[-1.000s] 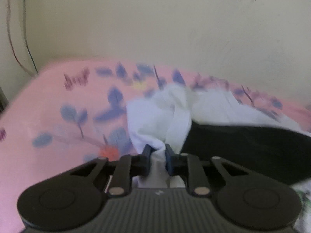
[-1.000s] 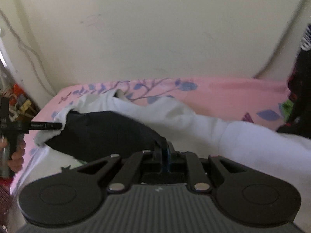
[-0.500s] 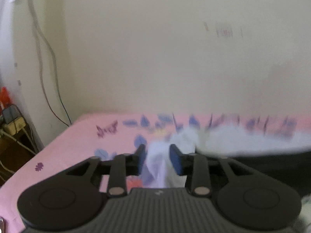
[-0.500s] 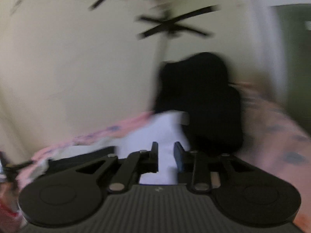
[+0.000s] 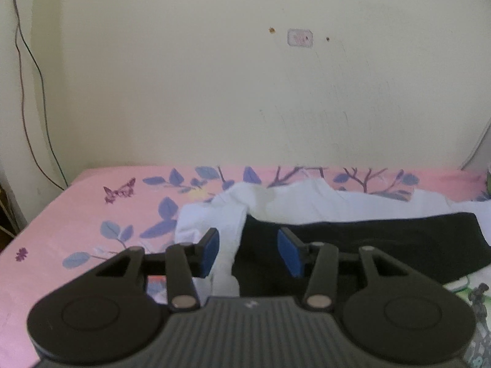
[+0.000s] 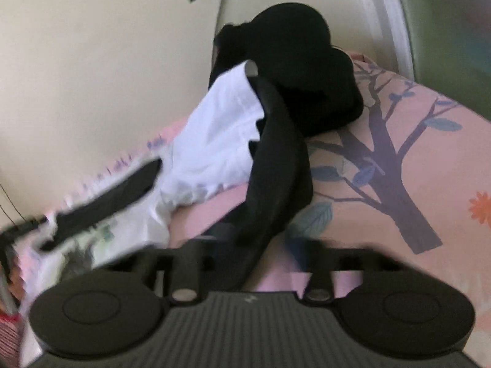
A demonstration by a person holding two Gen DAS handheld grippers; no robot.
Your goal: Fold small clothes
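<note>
Pink cotton, printed with blue leaves and a purple butterfly, is covering the bed and is wrinkling softly under the clothes. Just right of that bare stretch, a white garment is lying bunched, its thin cloth rumpling into loose ridges, and a black garment is lying flat across it as a dark matte band. The left gripper is hovering over the seam where white meets black, its blue-padded fingers standing wide apart and holding nothing. Further right, in the right wrist view, the right gripper is pointing at a heap of black clothes slumping against the wall; its fingertips are blurring out, though the fingers seem to be standing apart, and a black strip is trailing down between them, so whether anything is pinched cannot be told. The risks look plain: a closing left gripper could be catching both layers at once, dragging the black piece askew, and the slack strip could be snagging and pulling the heap over.
</note>
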